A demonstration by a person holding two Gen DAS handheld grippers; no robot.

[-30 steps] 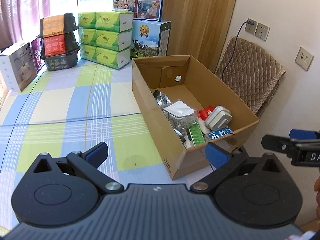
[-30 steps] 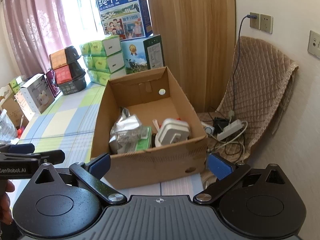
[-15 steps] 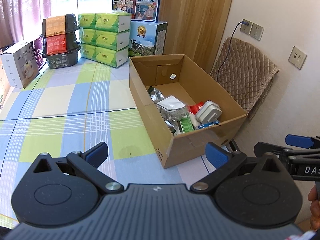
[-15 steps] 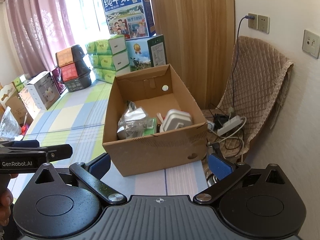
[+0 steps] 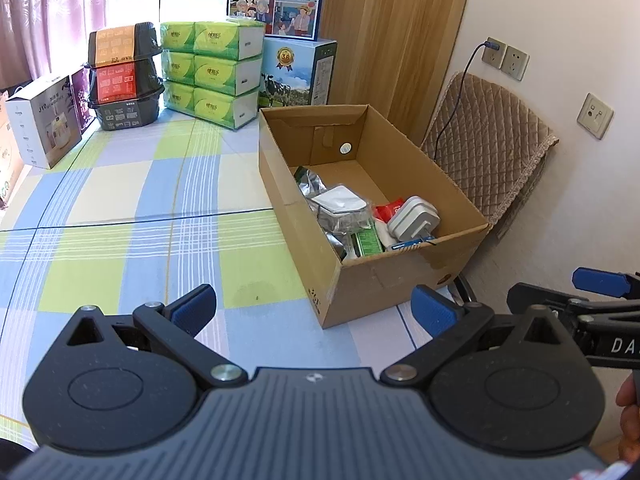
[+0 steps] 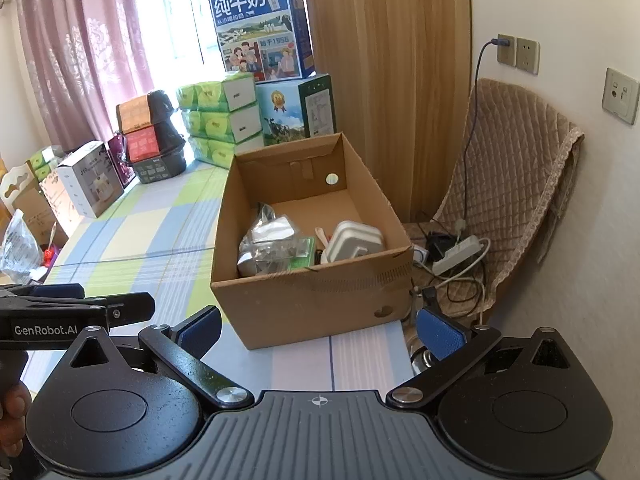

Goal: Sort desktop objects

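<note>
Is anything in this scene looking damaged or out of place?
Only small things: the cardboard box has a torn, dented top edge at its near right corner, and a faint stain marks the checked tablecloth beside it.

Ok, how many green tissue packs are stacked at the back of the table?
6 green tissue packs, in two columns of three left of the milk box: top pair, middle pair, bottom pair. More may be hidden behind them.

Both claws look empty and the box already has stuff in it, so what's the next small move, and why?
Probably swing the left claw left toward the clutter at the table's far left edge. Both claws are open and hold nothing, the checked cloth near the box is bare, and small items already sit inside the box.
</note>
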